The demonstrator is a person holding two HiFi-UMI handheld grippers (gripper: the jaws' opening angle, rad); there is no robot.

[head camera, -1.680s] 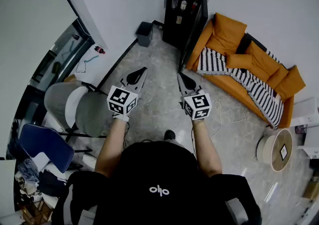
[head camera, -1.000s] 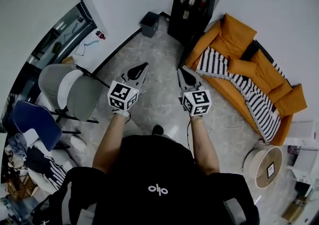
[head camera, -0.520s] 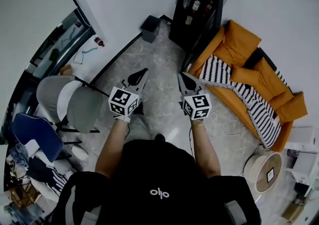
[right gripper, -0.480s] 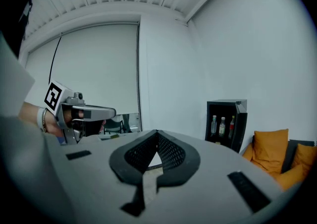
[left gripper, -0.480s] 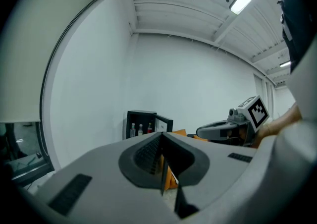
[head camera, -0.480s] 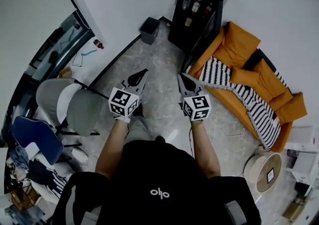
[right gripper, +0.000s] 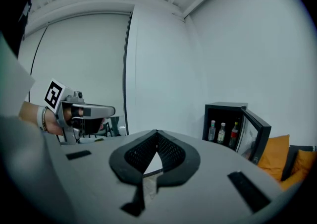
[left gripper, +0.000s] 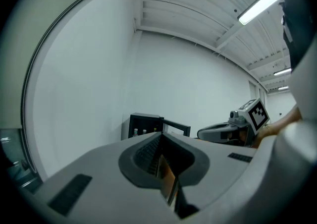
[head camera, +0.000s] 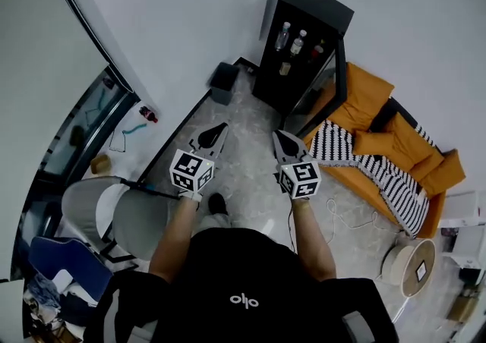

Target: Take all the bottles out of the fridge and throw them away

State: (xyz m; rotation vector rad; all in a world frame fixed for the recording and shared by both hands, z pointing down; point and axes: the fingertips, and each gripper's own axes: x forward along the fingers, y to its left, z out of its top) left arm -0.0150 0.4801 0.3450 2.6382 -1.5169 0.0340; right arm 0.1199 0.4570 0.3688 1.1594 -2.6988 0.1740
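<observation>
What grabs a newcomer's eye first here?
The black fridge against the white wall, door open, with bottles standing on its top shelf. Right of it, an orange sofa with a striped throw draped on it. In front of the person, the left tongs and right tongs are shut and empty.

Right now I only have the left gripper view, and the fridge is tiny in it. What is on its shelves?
Observer: The right gripper view shows three bottles in a row on the upper shelf of the fridge, the rightmost one reddish.
Operator: Anything lower down?
Observer: In the head view one small item sits a shelf lower; it is too small to name.
Operator: Where could they go?
Observer: What looks like a dark bin stands on the floor by the wall, left of the fridge in the head view.
</observation>
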